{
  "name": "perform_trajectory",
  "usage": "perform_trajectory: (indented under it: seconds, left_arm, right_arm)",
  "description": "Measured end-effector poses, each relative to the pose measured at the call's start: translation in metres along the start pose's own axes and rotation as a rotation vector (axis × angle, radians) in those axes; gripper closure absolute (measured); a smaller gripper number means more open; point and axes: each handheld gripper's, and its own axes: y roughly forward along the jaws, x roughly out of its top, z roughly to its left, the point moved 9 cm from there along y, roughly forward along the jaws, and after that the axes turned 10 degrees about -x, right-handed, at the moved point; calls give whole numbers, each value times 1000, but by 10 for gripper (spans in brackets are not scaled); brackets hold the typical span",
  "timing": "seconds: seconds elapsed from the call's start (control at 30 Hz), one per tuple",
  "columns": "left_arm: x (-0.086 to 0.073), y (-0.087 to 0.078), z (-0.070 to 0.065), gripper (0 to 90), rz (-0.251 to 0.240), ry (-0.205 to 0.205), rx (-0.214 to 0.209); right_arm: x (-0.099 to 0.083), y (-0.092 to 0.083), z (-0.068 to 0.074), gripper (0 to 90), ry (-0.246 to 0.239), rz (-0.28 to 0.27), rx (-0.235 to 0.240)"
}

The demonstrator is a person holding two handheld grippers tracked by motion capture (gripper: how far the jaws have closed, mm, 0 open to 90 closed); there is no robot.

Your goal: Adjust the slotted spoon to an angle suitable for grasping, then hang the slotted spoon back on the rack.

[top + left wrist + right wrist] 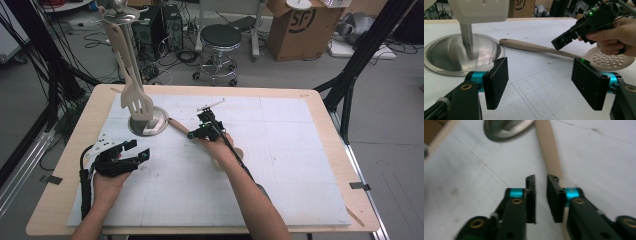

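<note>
the skimmer (554, 50) lies flat on the counter (300, 165), its handle tip just beside the stand (148, 121) and its holed head under the right tongs (206, 128), which are open a small way with nothing in them. a crooked grab could slide it into the stand and shake the hanging turner (137, 95). the left tongs (131, 151) sit wide open and empty near the left edge; most free room lies right.
</note>
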Motion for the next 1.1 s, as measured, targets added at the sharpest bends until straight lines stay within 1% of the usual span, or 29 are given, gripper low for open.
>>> perform_trajectory:
  seconds: [0.03, 0.07, 0.17, 0.2, 0.33, 0.4, 0.43, 0.5, 0.57, 0.73, 0.83, 0.87, 0.93, 0.97, 1.1]
  left_arm:
    - [0, 0, 0, 304, 3, 1, -1]
    - [0, 0, 0, 304, 5, 1, 0]
    - [-1, 1, 0, 304, 6, 1, -1]
    - [-1, 1, -1, 304, 6, 2, -2]
    - [-1, 1, 0, 304, 6, 3, 0]
    - [-1, 1, 0, 304, 4, 1, 1]
    - [-1, 1, 0, 304, 6, 0, 1]
    - [-1, 1, 1, 304, 8, 3, 3]
    - [-1, 1, 0, 304, 6, 2, 1]
    - [-1, 2, 0, 304, 10, 3, 0]
    - [-1, 2, 0, 304, 11, 3, 1]
    - [-1, 2, 0, 304, 11, 2, 0]
    - [-1, 2, 0, 304, 11, 3, 0]
    - [-1, 2, 0, 304, 11, 3, 0]
    - [-2, 2, 0, 304, 15, 2, 0]
  right_arm:
    - [-2, -2, -3, 728, -18, 14, -16]
    - [-3, -5, -5, 707, -25, 28, -34]
    - [-5, -9, -6, 700, -40, 42, -40]
    - [-6, -10, -6, 700, -54, 47, -48]
    - [-13, -9, -7, 701, -70, 97, -46]
    - [-15, -9, -9, 703, -82, 98, -52]
    - [-15, -10, -9, 704, -72, 105, -50]
    - [-15, -10, -11, 704, -82, 106, -61]
    - [-16, -11, -13, 703, -82, 104, -65]
    - [-20, -11, -15, 696, -83, 121, -73]
    - [-21, -10, -18, 678, -78, 126, -79]
    - [-21, -10, -19, 677, -88, 126, -81]
    - [-22, -10, -18, 668, -80, 131, -72]
    - [-22, -9, -17, 667, -82, 134, -66]
    - [-27, -5, -17, 666, -100, 166, -64]
